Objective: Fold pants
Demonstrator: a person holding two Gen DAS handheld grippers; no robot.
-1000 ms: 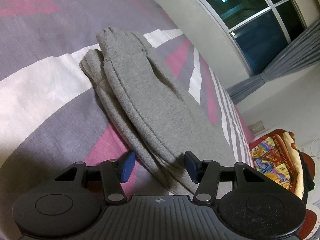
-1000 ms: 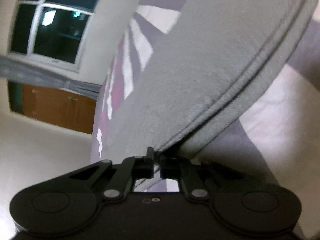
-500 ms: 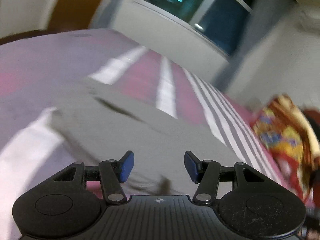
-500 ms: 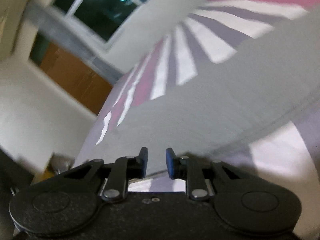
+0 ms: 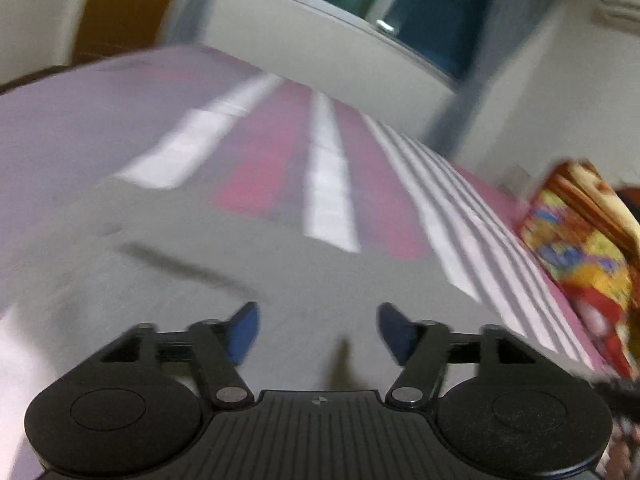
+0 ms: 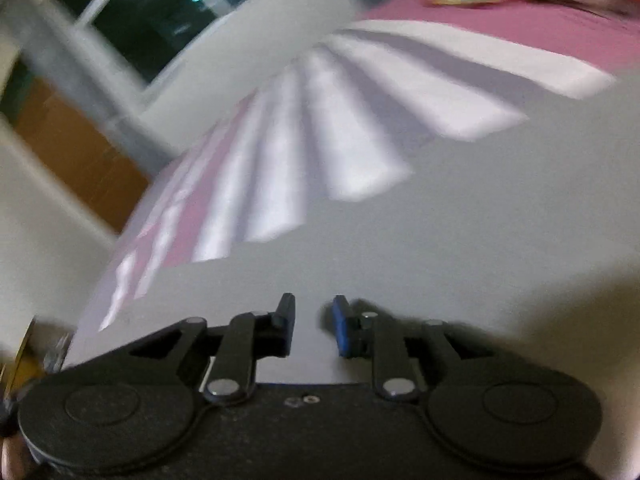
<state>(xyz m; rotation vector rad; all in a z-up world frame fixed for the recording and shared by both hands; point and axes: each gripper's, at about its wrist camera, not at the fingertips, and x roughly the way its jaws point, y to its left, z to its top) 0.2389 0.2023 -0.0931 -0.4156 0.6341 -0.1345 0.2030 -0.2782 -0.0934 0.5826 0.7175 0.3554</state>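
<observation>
Since a second ago the right gripper (image 6: 314, 326) has let go of the pants' folded edge: its blue pads, then pinched shut on the cloth, now stand a narrow gap apart with nothing between them. Both cameras have swung up from the cloth toward the far wall, and both views are smeared by motion.

The left gripper (image 5: 318, 330) is wide open, as it was before, and grips nothing. The grey pants (image 5: 200, 264) lie flat on the bedspread (image 5: 328, 184), filling the lower half of the left view from 9 o'clock round to 3 o'clock, right under the fingers; whether the fingertips touch the cloth cannot be told.

In the right view the pants (image 6: 460, 248) spread from 6 o'clock out to 3 o'clock, with the striped white, purple and pink bedspread (image 6: 360, 128) fanning away toward 12 o'clock.

A dark window (image 5: 400, 4) sits at 12 o'clock in the left view, and a bright patterned blanket (image 5: 580, 240) lies at 3 o'clock at the bed's edge.
</observation>
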